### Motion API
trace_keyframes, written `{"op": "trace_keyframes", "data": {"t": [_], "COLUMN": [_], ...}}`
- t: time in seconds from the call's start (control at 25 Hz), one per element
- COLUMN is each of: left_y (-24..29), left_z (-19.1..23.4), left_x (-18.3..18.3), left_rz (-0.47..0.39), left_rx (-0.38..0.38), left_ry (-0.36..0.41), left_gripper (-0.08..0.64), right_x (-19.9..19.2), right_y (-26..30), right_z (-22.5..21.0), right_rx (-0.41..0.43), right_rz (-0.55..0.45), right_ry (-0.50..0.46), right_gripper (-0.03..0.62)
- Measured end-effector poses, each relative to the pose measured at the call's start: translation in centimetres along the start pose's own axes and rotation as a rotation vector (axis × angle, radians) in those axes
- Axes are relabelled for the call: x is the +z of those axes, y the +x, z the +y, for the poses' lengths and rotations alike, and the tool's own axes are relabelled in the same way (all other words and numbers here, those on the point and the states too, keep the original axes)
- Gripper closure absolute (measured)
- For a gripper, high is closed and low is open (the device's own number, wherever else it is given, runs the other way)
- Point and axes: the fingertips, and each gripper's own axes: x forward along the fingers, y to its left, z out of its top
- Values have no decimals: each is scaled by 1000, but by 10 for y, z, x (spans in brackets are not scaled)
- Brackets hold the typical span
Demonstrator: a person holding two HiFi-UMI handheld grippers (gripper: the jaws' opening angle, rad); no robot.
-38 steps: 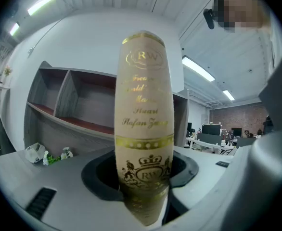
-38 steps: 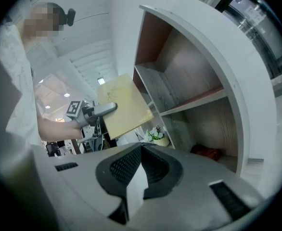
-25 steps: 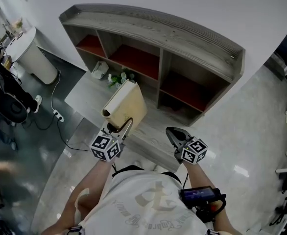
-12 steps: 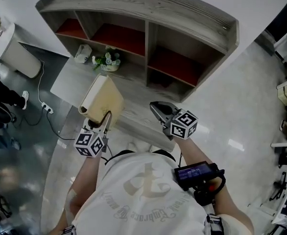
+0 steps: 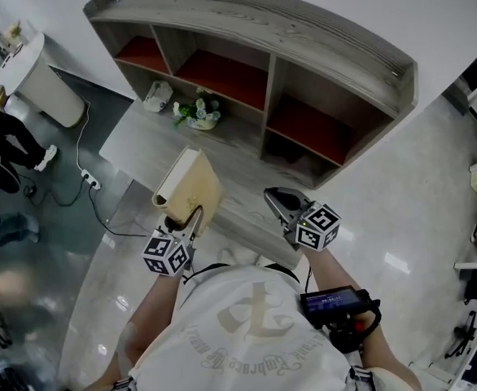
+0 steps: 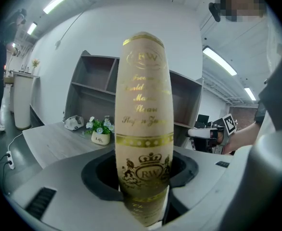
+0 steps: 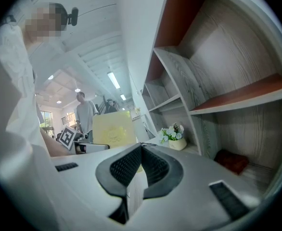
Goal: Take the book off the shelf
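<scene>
**Book clear of shelf, held in left tool**

Containers: The grey wooden shelf [image 5: 304,51] stands against the white wall, its compartments lined red. In the right gripper view one low compartment holds a small dark red item [image 7: 232,160]; what it is cannot be told. A white pot of flowers [image 5: 202,114] stands in front of the shelf, with a crumpled white object [image 5: 158,96] just beside it.

Task item: The book [image 5: 191,187], cream with gold print, is outside the shelf and tilted above the near part of the table [image 5: 133,141]. The left tool [image 5: 188,221] pinches its lower end, spine toward that tool's camera. The right tool [image 5: 277,200] has its jaws pressed together with nothing between them.

Surface and room: The table is grey wood grain, and the floor [image 5: 401,210] is glossy. A white round stand [image 5: 43,84] and a cable with power strip [image 5: 93,184] lie to the left.

Change: The book stays gripped at the same tilt and the right tool stays closed. The head view has swung, so the shelf sits further right than half a second ago.
</scene>
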Motion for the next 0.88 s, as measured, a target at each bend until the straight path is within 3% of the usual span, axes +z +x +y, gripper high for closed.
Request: {"op": "trace_keyframes", "data": {"t": [0.88], "left_y": [2], "left_z": [-2], "left_x": [0], "left_rz": [16], "left_rx": [-26], "left_ry": [7], "left_gripper": [336], "right_x": [3], "right_y": [7], "right_z": [2], "right_rx": [-12], "right_rz": [-6], "right_ry": [-9], "right_gripper": [589]}}
